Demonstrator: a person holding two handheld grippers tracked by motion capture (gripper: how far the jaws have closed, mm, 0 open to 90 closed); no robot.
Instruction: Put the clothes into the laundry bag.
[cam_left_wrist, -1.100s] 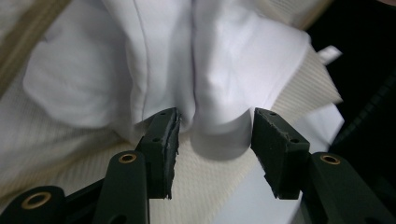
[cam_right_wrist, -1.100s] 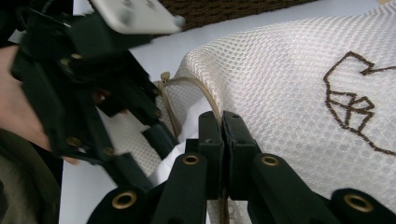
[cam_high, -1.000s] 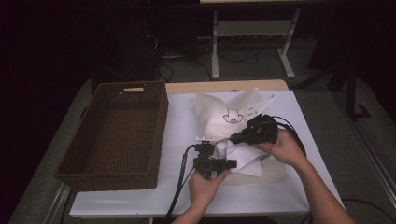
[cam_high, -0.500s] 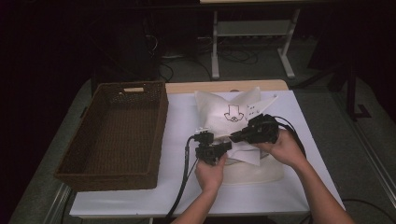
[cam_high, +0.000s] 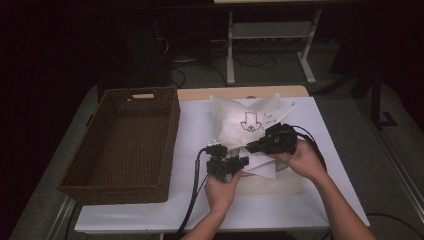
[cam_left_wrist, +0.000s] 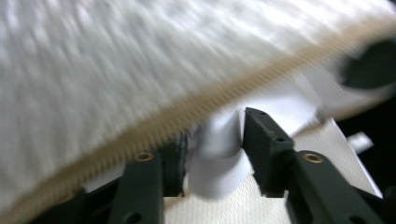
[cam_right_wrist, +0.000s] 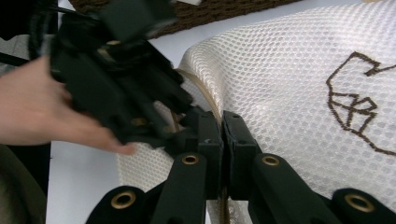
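Note:
A white mesh bag (cam_high: 245, 117) with a brown drawing lies on the white table beside a wicker basket (cam_high: 172, 130). My right gripper (cam_high: 250, 147) is shut on the bag's zipper edge and holds it up; in the right gripper view its jaws (cam_right_wrist: 221, 121) pinch the beige zipper band of the mesh bag (cam_right_wrist: 289, 70). My left gripper (cam_high: 239, 161) sits just below and left of it at the bag's opening. In the left gripper view its jaws (cam_left_wrist: 212, 135) are shut on a fold of white cloth (cam_left_wrist: 215, 163) under the raised zipper (cam_left_wrist: 187, 116).
The empty brown basket takes up the table's left half. A pale folded cloth (cam_high: 270, 185) lies under the bag near the front edge. Cables (cam_high: 192, 195) trail off the front of the table. Behind the table are a dark floor and a metal stand (cam_high: 270, 35).
My left gripper has moved forward and to the right, from near the front of the table up to the bag's opening. The right gripper has stayed on the zipper edge.

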